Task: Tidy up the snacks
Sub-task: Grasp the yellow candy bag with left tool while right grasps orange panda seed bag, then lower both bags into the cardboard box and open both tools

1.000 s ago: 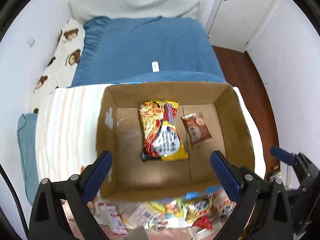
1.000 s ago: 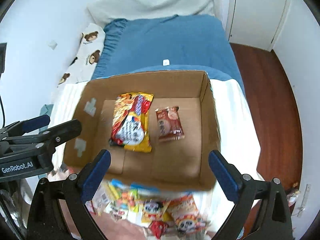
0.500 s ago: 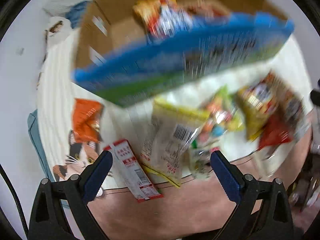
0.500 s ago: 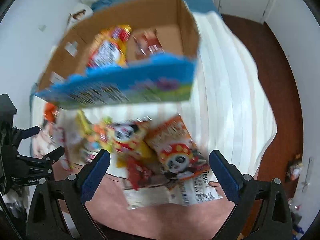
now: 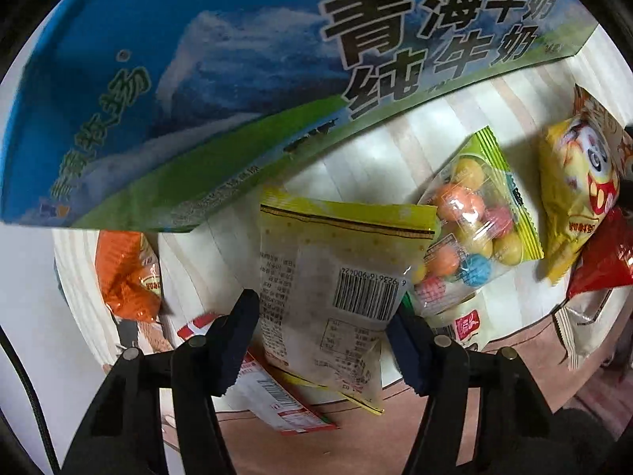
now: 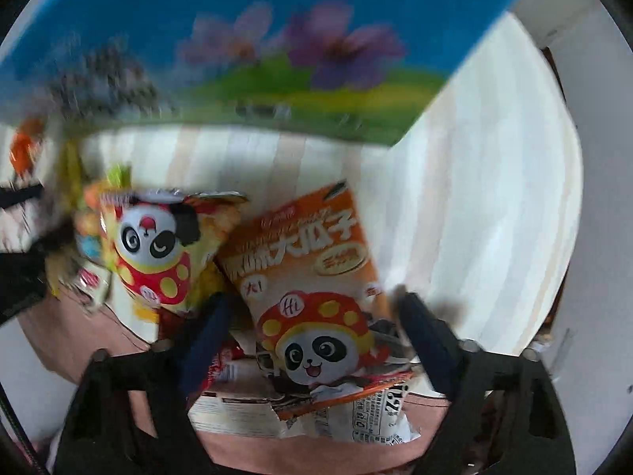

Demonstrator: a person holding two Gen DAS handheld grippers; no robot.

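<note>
My left gripper (image 5: 322,340) is open, its jaws on either side of a pale yellow snack packet (image 5: 336,277) lying barcode side up on the striped cloth (image 5: 395,146). My right gripper (image 6: 310,336) is open around an orange sunflower-seed packet with a panda (image 6: 312,293). The blue printed side of the cardboard box (image 5: 237,79) fills the top of both views and also shows in the right wrist view (image 6: 257,47). I cannot tell if the jaws touch the packets.
A bag of coloured candy balls (image 5: 470,229), a yellow panda packet (image 5: 573,190), a red packet (image 5: 601,265), an orange packet (image 5: 126,273) and a red-white carton (image 5: 277,399) lie around. In the right wrist view a yellow panda packet (image 6: 162,249) lies left of the orange one.
Both grippers have dropped from over the open box down to the snack pile in front of it. Each now has a packet between its jaws, and the jaws stand closer together.
</note>
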